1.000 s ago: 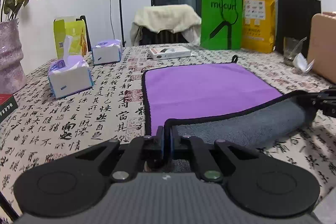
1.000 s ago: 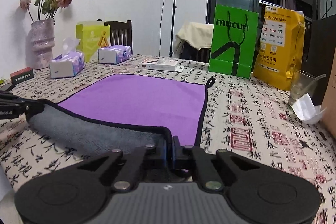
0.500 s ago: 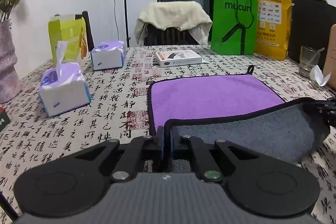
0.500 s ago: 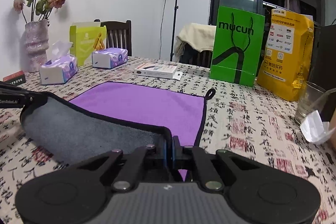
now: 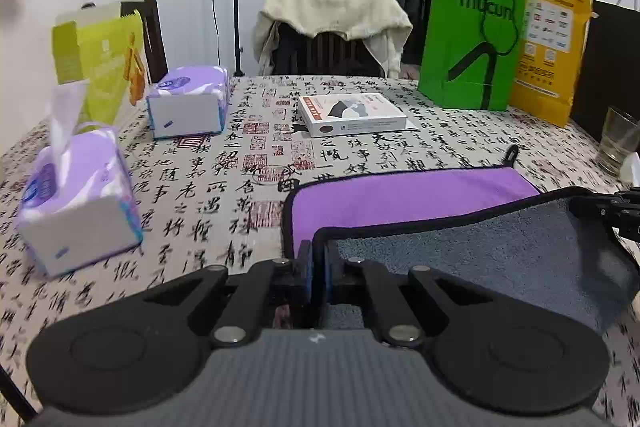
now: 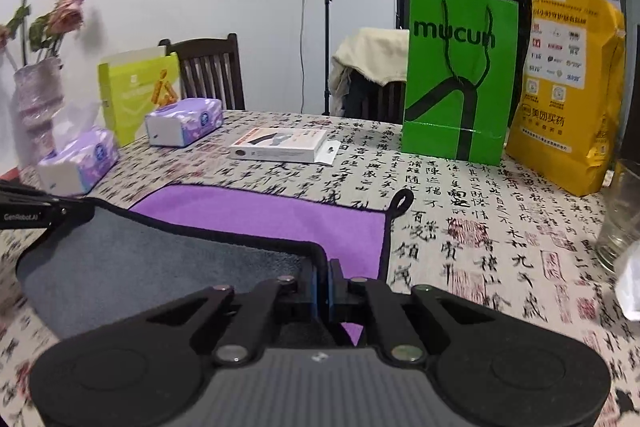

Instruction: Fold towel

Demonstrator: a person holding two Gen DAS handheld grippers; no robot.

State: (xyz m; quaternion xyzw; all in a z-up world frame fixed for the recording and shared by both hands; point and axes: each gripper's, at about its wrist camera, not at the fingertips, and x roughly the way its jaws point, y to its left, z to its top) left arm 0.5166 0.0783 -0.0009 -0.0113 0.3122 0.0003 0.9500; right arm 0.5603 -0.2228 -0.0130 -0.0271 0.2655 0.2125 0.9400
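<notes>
Left claw [image 5: 318, 267] and right claw [image 6: 322, 281] each clamped on a near corner of the towel [image 5: 460, 247]; grey underside lifted over purple face.

The towel [image 5: 404, 193] is spread on the table [image 5: 224, 187], its near edge raised over the rest. A flat box [image 5: 352, 115] is placed behind it. Two tissue packs [image 5: 76, 207] are set to the left, and two bags [image 6: 460, 75] are stood behind on the right.
</notes>
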